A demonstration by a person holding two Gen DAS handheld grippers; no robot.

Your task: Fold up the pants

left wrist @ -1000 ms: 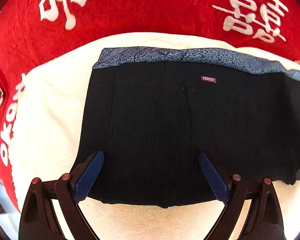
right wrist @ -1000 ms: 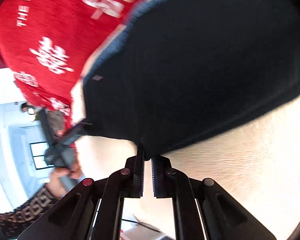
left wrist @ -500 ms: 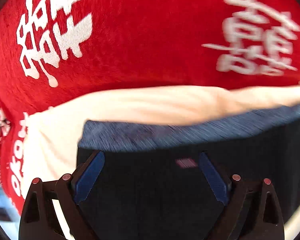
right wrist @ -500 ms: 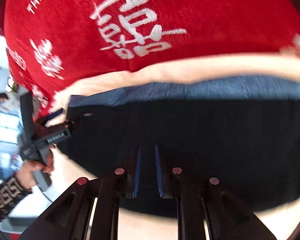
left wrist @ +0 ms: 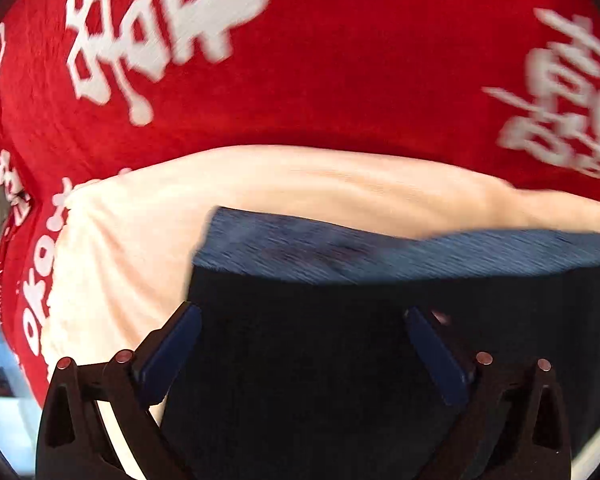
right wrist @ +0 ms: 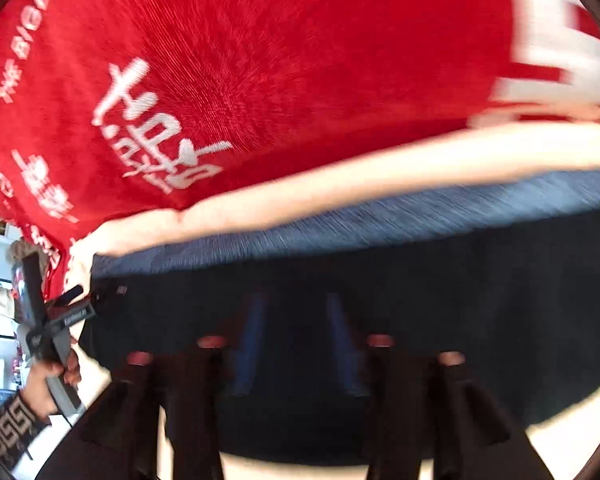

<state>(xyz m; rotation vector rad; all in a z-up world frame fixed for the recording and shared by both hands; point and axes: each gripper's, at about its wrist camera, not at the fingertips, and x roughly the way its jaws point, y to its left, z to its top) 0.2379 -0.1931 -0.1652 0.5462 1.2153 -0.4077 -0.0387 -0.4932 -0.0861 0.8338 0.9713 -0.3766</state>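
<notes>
Red blanket point(right wrist: 260, 60) — "THE BIG D…"

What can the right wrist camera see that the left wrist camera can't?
Only the right wrist view shows the person's left hand, in a patterned sleeve, holding the left tongs at the corner of the pants. It also shows its own right tongs, blurred but open.

Only the left wrist view shows the left tongs from behind, wide open over the pants.

Both show the black pants with their blue waistband, lying on a cream cloth over a red blanket with white writing.
</notes>
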